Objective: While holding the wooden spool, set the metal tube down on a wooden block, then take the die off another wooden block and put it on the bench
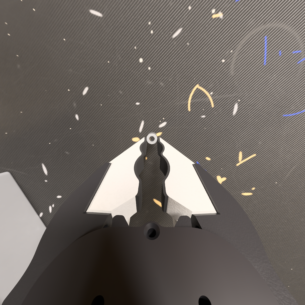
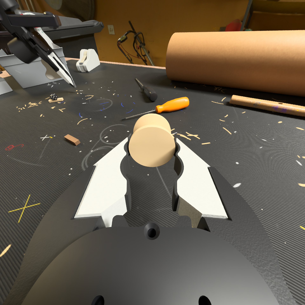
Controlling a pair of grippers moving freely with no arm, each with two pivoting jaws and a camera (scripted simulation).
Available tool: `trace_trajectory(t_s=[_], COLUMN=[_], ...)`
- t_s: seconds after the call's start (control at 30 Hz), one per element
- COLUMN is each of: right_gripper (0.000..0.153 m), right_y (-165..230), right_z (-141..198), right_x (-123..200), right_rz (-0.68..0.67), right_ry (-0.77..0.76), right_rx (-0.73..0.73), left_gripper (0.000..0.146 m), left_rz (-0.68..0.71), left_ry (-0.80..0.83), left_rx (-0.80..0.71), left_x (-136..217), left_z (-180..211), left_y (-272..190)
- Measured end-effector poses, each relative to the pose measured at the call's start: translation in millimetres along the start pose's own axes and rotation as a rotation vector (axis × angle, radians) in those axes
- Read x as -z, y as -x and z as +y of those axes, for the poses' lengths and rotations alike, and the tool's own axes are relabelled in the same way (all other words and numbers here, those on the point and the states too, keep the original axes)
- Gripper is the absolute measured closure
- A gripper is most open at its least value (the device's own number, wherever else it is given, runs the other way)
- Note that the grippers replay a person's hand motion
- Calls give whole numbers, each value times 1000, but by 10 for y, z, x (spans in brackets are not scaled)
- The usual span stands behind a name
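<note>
Toward the far left corner of the worktop (image 2: 214, 165), your left claw (image 1: 152, 142) points steeply down with the metal tube (image 1: 151, 138) pinched at its very tips, seen end-on as a small grey ring. Your right claw (image 2: 151, 145) is clenched on the wooden spool (image 2: 151, 143), held clear above the mat near the middle.

Your main risk is that tip-only grip: the tube sits at the last edge of the pads, so a jolt or a tilt could let it slip out and roll away across the ribbed mat. The darker wooden block (image 2: 72, 139), lying bare toward the left edge, looks like the one to take the tube, and it is narrow; a round tube laid along it could roll off unless you set it squarely and let go gently. The die (image 2: 53, 96) sits on a paler wooden block (image 2: 56, 100) near the far left corner, close by the left claw, so a careless sweep could knock it off before its turn. Watch the spool too, since any easing of the right claw would drop it.

Two screwdrivers, one orange-handled (image 2: 172, 104) and one dark (image 2: 148, 91), lie beyond the spool. Chalk-like crosses and scribbles mark the mat, but no brand or readable label shows.
</note>
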State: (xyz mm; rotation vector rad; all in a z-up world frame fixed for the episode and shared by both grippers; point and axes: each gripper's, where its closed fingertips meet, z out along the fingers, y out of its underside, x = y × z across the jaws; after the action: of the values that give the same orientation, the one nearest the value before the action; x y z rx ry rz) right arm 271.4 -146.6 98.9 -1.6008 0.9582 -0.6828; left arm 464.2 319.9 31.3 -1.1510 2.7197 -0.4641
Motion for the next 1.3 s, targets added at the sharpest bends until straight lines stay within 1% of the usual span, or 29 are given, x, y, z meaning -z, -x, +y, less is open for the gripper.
trace_trajectory(t_s=[0.07,0.17,0.23,0.3,0.4,0.47,0.53,0.63,0.73,0.83,0.9,1.3], right_gripper=[101,101,101,101,101,101,101,101,101,101,101,101], right_y=[8,50,76,86,115,142,181,241,265,257,251,244], right_z=[29,98,143,149,82,44,20,1,-9,-13,-14,-3], right_x=[-17,-61,-91,-103,-81,-54,-30,-1,16,20,19,9], right_rz=[-3,-26,-43,-49,-66,-88,-122,-177,-199,-197,-195,-190], right_ry=[12,38,54,61,3,-34,-60,-84,-97,-100,-100,-90], right_rx=[2,2,0,1,7,11,18,27,31,23,20,20], left_gripper=[134,134,134,134,134,134,134,134,134,134,134,134], left_rz=[-20,-47,-41,-18,39,74,127,189,226,235,248,226], left_ry=[-22,-111,-201,-263,-298,-312,-310,-258,-173,-101,-78,-28], left_rx=[-14,-82,-161,-250,-409,-501,-584,-686,-753,-781,-787,-796], left_x=[116,466,742,941,1049,1008,890,598,275,43,-31,-137], left_z=[-28,-193,-361,-498,-612,-647,-631,-542,-419,-327,-291,-247], left_y=[-18,-205,-468,-794,-1372,-1766,-2165,-2659,-2979,-3115,-3158,-3140])
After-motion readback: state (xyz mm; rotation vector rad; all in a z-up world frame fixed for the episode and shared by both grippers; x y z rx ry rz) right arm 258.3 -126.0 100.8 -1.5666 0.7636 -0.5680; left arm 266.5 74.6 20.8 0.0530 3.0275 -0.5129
